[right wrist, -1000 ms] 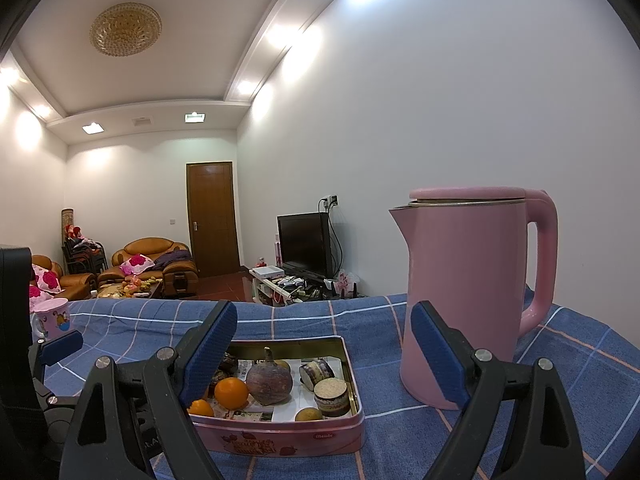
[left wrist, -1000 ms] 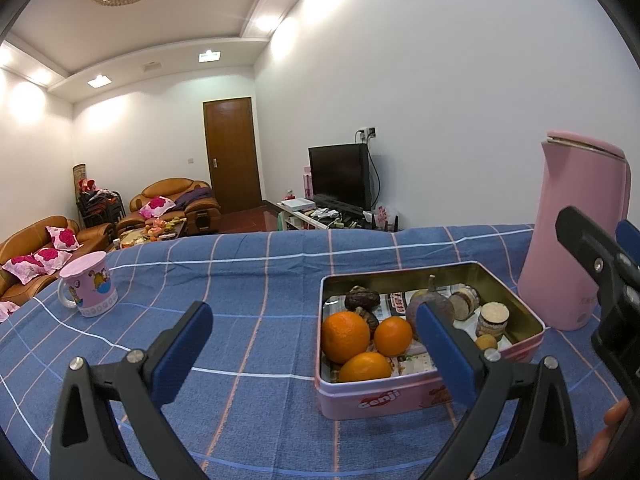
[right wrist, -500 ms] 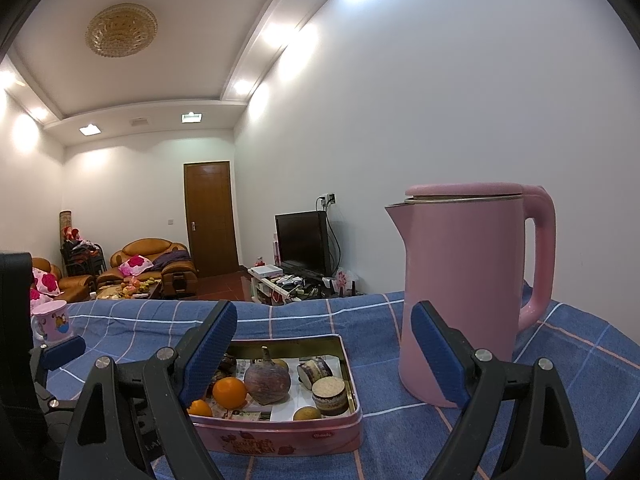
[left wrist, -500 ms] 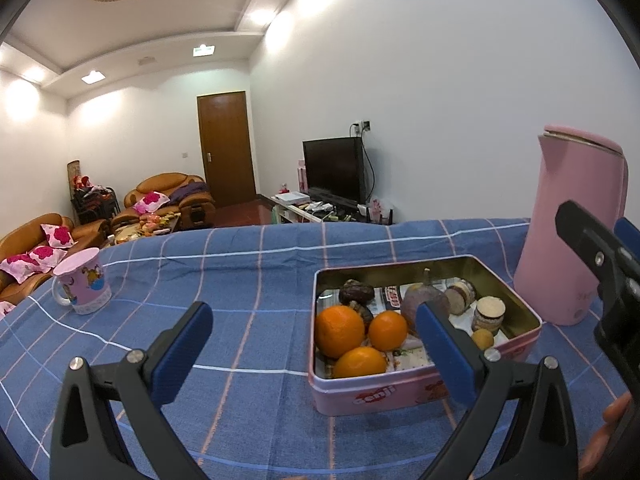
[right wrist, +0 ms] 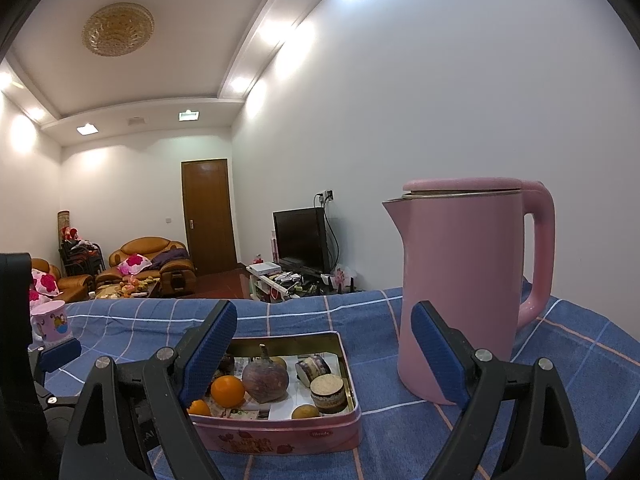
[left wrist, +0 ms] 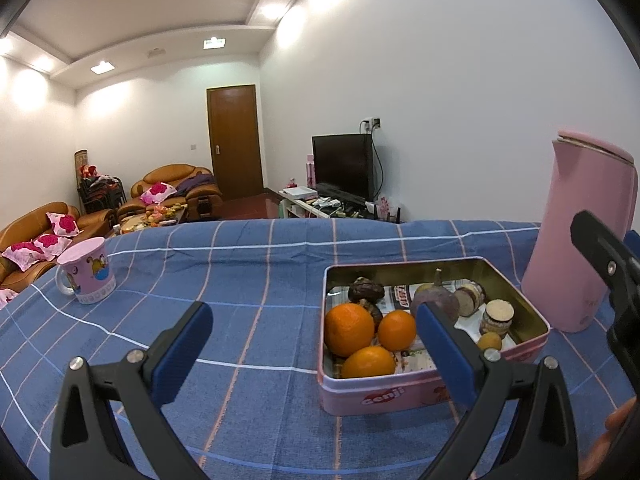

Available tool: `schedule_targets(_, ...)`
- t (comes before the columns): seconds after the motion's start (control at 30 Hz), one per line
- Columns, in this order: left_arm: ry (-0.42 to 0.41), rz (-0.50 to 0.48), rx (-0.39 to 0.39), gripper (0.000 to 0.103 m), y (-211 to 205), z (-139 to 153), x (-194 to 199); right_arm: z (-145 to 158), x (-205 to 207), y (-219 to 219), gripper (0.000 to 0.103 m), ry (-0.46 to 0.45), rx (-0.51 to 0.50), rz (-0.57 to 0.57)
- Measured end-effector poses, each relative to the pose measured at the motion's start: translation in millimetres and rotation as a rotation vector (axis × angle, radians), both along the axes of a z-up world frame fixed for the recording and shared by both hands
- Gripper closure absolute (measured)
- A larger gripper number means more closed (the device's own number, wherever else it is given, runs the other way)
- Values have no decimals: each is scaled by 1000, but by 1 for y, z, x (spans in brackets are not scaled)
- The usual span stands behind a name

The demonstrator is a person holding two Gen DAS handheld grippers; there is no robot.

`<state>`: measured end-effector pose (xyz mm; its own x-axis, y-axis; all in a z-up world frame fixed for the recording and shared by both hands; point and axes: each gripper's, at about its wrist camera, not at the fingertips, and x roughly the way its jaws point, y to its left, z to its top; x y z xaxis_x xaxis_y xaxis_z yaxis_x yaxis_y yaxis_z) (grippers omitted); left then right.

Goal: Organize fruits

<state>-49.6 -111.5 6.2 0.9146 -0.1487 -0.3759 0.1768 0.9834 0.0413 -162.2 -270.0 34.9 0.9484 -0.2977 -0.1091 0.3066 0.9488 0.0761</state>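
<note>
Two wrist views of a worktop point(left wrist: 248, 280) draped in a blue checked cloth. The left tool point(left wrist: 312, 344) hangs above the cloth with its blue-padded jaws spread wide and nothing between the pads; its right finger overlaps the near part of the tin only in the line of sight. The right tool point(right wrist: 324, 344) is likewise spread wide and holds nothing, pointing almost level toward the tin and the kettle.

A pink rectangular tin point(left wrist: 400, 396), lid off, stands on the cloth right of centre in the left view. Inside, three oranges point(left wrist: 349, 328) cluster at the near left corner, touching one another. Behind them lie dark wrinkled fruits point(left wrist: 366, 290); a round purple fruit with a stem point(left wrist: 434, 302) sits mid-tin. Toward the right wall are two small round jars point(left wrist: 497, 316) and a small yellowish fruit point(left wrist: 489, 341), over printed paper lining the bottom.

A tall pink kettle point(right wrist: 464, 292) stands upright just right of the tin, apart from it. A pink printed mug point(left wrist: 86, 276) stands well to the left on the cloth. Part of a hand point(left wrist: 612, 444) shows at the lower right edge of the left view.
</note>
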Motion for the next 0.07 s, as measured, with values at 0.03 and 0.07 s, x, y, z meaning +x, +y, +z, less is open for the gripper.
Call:
schedule_targets(0.03,1,0,2,0,0,0,0,0,0,0,13,0,1,-3)
schedule_targets(0.07,1,-2,1,0,0,0,1,0,0,-1,13,0,4,-8)
